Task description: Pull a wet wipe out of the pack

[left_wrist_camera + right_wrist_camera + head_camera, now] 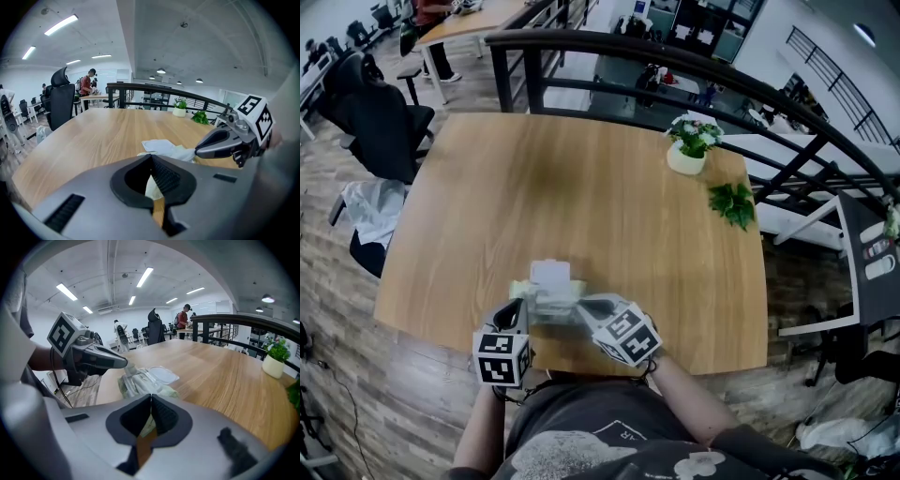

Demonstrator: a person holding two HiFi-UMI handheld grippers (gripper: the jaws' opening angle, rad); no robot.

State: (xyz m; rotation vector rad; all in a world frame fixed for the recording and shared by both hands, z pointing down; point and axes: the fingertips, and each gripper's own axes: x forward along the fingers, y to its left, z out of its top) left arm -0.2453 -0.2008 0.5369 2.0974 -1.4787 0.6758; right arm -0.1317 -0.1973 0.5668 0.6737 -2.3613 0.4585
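Two hand-held grippers, one pack (551, 298) on worktop (581, 187): left hand-held gripper (521, 307) pinches wet wipe (130, 371), right hand-held gripper (583, 305) clamps pack edge.

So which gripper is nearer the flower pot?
Right. The right gripper is at the pack's right end, on the pot's side; the left gripper is at its left end, farther off.

The tabletop (581, 178) bears a wipe pack (551, 289) at the right hand-held gripper (581, 304), potted plant (691, 146) and sprig (733, 202) far beyond.
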